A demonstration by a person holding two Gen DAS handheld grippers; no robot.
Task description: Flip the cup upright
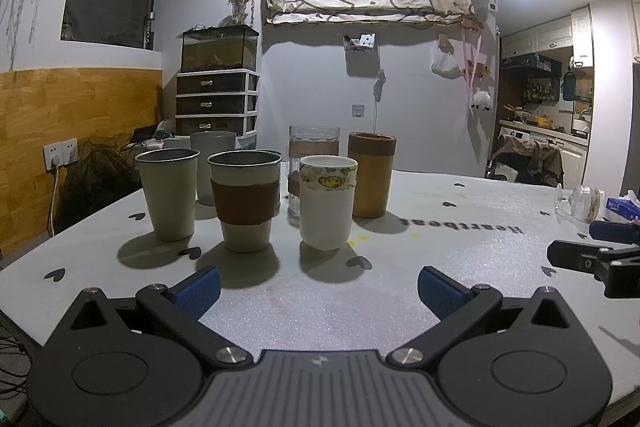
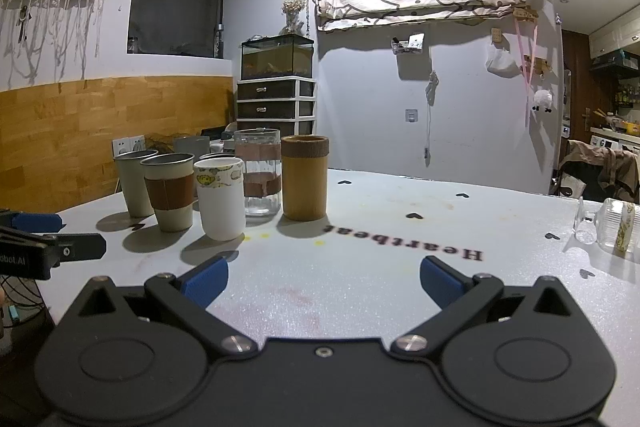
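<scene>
Lying half-cropped: clear glass cup (image 2: 612,227)

Both low wrist views face the cups (image 1: 256,187) across the table (image 2: 400,227).

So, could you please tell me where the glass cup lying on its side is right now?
The tipped glass cup lies at the table's far right edge in both wrist views, apart from the upright cups, right of the "Heartbeat" lettering.

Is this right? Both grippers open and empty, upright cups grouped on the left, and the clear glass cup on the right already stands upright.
Not quite. The clear glass cup lies on its side near the table's right edge, as the right wrist view shows. The rest holds: left gripper and right gripper are open and empty, upright cups on the left.
</scene>
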